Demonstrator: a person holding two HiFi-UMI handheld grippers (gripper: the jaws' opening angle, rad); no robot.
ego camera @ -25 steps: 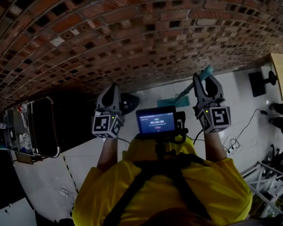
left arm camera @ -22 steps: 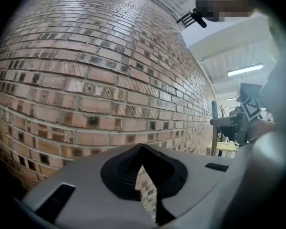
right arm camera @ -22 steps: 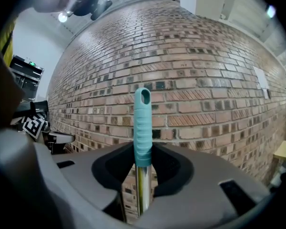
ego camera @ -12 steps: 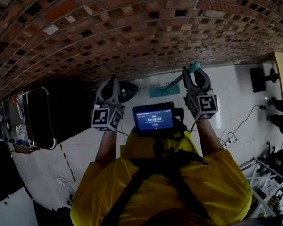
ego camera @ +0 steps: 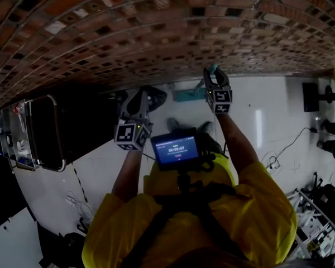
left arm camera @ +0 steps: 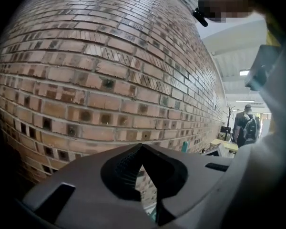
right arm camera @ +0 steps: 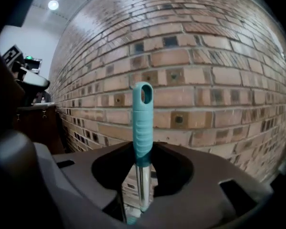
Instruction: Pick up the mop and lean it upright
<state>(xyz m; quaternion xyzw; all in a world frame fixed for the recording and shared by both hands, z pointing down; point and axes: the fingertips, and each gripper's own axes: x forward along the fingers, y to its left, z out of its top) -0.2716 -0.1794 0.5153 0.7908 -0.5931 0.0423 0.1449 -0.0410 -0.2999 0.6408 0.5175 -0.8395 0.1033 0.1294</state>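
Observation:
The mop has a teal grip (right arm camera: 142, 123) on a shiny metal shaft (right arm camera: 143, 185). My right gripper (right arm camera: 142, 175) is shut on the shaft just below the grip and holds it upright, close in front of the brick wall (right arm camera: 205, 80). In the head view the right gripper (ego camera: 216, 85) is raised towards the wall, with the teal handle tip (ego camera: 213, 68) above it and the teal mop head (ego camera: 185, 96) on the floor at the wall's foot. My left gripper (ego camera: 139, 98) hangs to the left, shut, with nothing between its jaws (left arm camera: 142, 147).
The brick wall (ego camera: 156, 32) fills the far side. A dark cabinet with a metal frame (ego camera: 44, 133) stands at the left. Cables (ego camera: 279, 158) and a black stand (ego camera: 312, 96) lie on the white floor at the right. A person (left arm camera: 246, 125) stands far off.
My right gripper has carried the mop handle left and closer to the wall, and the handle now stands more upright. The left gripper has shifted slightly right and stays shut.

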